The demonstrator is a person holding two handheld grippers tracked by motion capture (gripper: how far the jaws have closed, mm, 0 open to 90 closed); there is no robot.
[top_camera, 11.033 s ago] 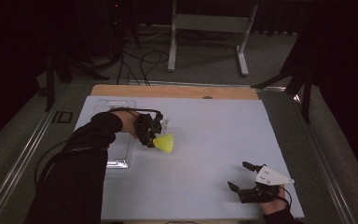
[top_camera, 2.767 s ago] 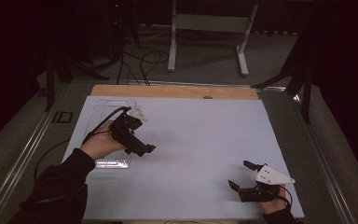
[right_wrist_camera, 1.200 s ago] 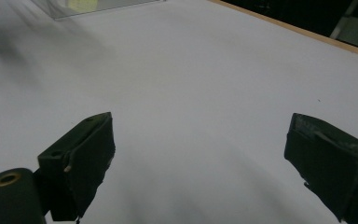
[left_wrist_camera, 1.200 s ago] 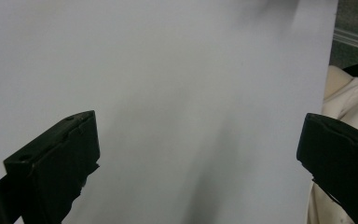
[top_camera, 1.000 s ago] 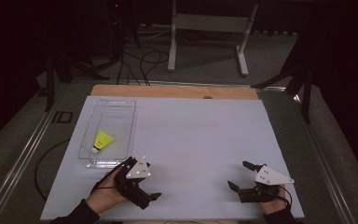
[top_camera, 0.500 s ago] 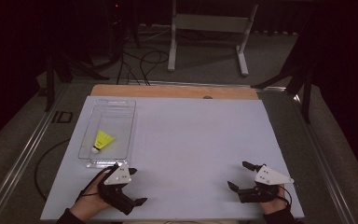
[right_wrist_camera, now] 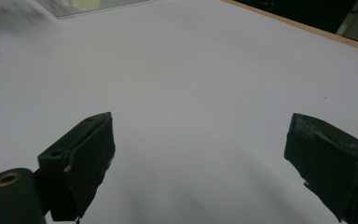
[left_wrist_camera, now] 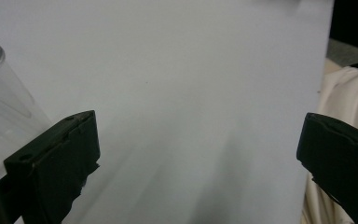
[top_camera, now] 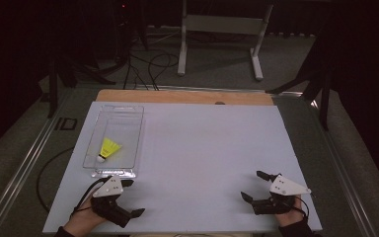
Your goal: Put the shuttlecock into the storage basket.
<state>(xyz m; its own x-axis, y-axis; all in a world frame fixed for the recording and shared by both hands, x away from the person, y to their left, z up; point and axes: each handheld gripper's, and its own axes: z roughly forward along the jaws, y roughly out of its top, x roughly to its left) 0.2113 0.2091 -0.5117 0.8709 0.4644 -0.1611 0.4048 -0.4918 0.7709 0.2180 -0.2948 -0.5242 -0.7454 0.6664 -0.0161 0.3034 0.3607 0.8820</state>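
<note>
A yellow shuttlecock [top_camera: 108, 149] lies inside a clear tray [top_camera: 137, 143] on the left side of the white bench [top_camera: 212, 143]. The tray is long from near to far. The shuttlecock lies in the near half of it. Its white tip points near and left, and its yellow skirt points far and right, so it lies on a slant.

The left gripper [top_camera: 129, 198] sits at the near left edge of the bench, just near the tray's near end. Its 2 fingers [left_wrist_camera: 58, 161] are wide open and hold nothing. In the left gripper view there is only bare bench between them, and a bit of the clear tray wall [left_wrist_camera: 0, 98] shows at the left.

The right gripper [top_camera: 255, 186] rests at the near right corner of the bench, well apart from the tray. Its 2 fingers [right_wrist_camera: 81, 156] are wide open too, and they hold nothing. In the right gripper view the tray and a bit of yellow show far off at the top left.

The left gripper is much nearer to the shuttlecock than the right one. From the left fingers, the shuttlecock lies farther away and a little to the left, past the tray's near wall. I think the shuttlecock looks put away in its tray. If it had to be picked up, the left gripper would be the one to go, up and over the near wall, with its fingers turned to fit across the slant.
</note>
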